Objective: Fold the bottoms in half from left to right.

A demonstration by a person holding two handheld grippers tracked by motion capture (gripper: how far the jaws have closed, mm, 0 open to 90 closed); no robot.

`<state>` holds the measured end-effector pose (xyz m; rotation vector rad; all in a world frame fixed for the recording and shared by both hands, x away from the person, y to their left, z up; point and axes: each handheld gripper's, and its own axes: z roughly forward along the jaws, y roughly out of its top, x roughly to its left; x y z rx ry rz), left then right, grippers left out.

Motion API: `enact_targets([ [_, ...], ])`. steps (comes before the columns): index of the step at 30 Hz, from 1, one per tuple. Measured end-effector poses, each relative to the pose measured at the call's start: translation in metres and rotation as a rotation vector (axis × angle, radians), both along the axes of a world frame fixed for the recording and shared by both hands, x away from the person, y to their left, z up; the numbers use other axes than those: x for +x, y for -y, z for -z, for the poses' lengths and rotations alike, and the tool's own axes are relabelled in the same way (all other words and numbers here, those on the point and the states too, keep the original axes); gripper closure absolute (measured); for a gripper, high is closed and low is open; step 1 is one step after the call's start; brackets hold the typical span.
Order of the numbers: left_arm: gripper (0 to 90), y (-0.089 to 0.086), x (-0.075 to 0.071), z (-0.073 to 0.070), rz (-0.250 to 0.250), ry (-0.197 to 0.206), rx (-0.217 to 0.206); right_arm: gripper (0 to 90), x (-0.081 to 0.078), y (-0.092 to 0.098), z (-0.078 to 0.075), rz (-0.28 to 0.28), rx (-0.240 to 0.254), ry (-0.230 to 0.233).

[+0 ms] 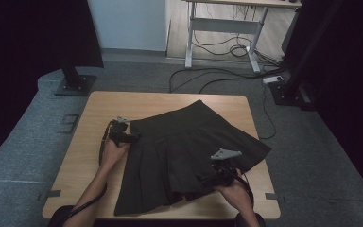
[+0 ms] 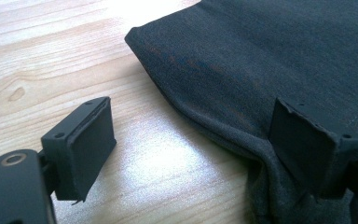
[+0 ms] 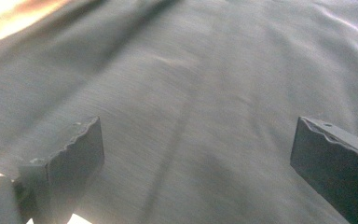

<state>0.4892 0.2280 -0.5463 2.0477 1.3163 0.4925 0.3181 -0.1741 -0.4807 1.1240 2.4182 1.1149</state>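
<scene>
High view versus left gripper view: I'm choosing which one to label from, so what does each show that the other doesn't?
The high view alone shows the whole pleated skirt, both forearms, the right gripper and the carpeted floor. The left gripper view alone shows the left gripper fingers spread wide at the skirt's edge, one on bare wood, one against the cloth. Both show the dark skirt on the wooden table.

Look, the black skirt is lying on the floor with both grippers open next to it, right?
Not quite. The black skirt lies on the wooden table, not the floor, as the high view shows. The left gripper and right gripper are both open.
</scene>
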Motion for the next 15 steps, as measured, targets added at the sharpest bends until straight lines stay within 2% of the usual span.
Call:
enact_targets([
  [7, 13.5, -0.002, 0.000, 0.000, 0.004, -0.002, -0.008, 2.6, -0.004, -0.054, -0.006, -0.172, 0.000, 0.004],
  [15, 13.3, -0.005, 0.000, 0.000, 0.025, -0.005, -0.018, 2.5, -0.009, -0.105, -0.001, -0.309, -0.013, -0.003],
])
